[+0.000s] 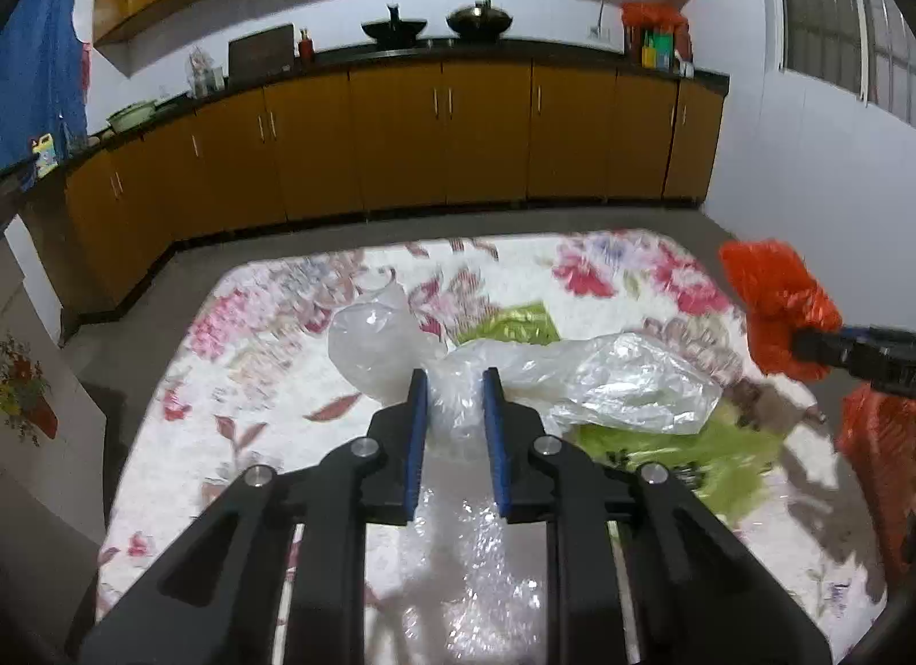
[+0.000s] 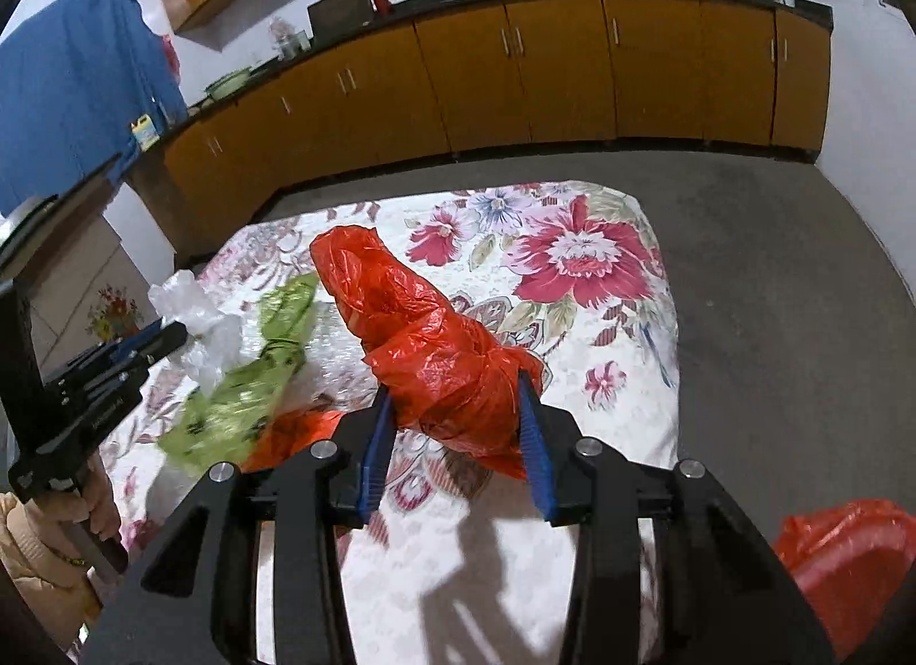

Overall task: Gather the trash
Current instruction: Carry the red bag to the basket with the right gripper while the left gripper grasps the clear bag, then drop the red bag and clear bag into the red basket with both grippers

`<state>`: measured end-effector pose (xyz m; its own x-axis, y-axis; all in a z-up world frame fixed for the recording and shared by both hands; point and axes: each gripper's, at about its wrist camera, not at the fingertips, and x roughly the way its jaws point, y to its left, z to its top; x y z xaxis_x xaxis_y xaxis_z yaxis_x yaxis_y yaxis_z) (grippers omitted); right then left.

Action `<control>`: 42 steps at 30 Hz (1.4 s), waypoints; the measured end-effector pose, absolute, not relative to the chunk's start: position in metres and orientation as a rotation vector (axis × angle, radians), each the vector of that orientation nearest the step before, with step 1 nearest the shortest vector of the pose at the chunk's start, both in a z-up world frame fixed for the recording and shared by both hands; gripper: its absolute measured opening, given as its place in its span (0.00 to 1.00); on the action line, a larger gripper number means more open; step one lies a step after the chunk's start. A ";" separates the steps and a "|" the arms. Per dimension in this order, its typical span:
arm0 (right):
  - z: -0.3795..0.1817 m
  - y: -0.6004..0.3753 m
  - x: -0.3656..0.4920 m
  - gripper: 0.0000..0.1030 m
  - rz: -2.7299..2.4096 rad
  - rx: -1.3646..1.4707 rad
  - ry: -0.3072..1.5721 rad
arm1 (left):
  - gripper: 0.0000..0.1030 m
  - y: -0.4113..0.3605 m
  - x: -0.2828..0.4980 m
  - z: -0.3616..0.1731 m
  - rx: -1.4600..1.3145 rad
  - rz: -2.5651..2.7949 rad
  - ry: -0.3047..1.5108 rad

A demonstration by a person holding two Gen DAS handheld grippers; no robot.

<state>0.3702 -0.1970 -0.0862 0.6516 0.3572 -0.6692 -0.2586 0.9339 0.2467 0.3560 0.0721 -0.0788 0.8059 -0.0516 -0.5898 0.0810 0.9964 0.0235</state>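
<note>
My left tool (image 1: 452,378) is clenched on a clear plastic bag (image 1: 618,378): the blue pads (image 1: 417,436) pinch its bunched neck, and the rest of the bag billows out toward two o'clock over the table (image 1: 257,321) with its flowered cloth. A sheet of bubble wrap (image 1: 486,562) lies on the cloth beneath the tool, at six o'clock. A green wrapper (image 1: 704,459) lies under and beside the clear bag, at four o'clock from my fingertips.

My right tool (image 2: 455,396) is grasping a crumpled red plastic bag (image 2: 418,321); its pads (image 2: 535,447) press both sides of the bag's lower part, and the loose top stands up toward eleven o'clock, lifted off the cloth. In the left wrist view the same red bag sits at the three o'clock edge, well apart from the clear bag.

At five o'clock in the right wrist view, a red bin (image 2: 847,567) lined with red plastic sits off the table's edge. At nine o'clock there, a hand (image 2: 86,499) holds the left tool's handle.
</note>
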 end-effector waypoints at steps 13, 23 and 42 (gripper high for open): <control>-0.031 -0.230 0.287 0.40 0.299 0.166 0.661 | 0.19 0.047 0.283 -0.006 0.009 -0.159 0.506; -0.004 -0.289 0.209 0.40 0.103 0.214 0.588 | 0.19 -0.032 0.234 0.016 0.014 -0.351 0.484; -0.022 -0.389 0.140 0.40 -0.107 0.456 0.586 | 0.19 -0.174 0.201 -0.012 0.043 -0.639 0.567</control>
<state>0.1404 -0.3889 -0.0222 0.8306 0.0306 -0.5561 0.2244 0.8954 0.3845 0.2012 -0.1740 -0.0118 0.6568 -0.5523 -0.5134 0.5754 0.8071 -0.1321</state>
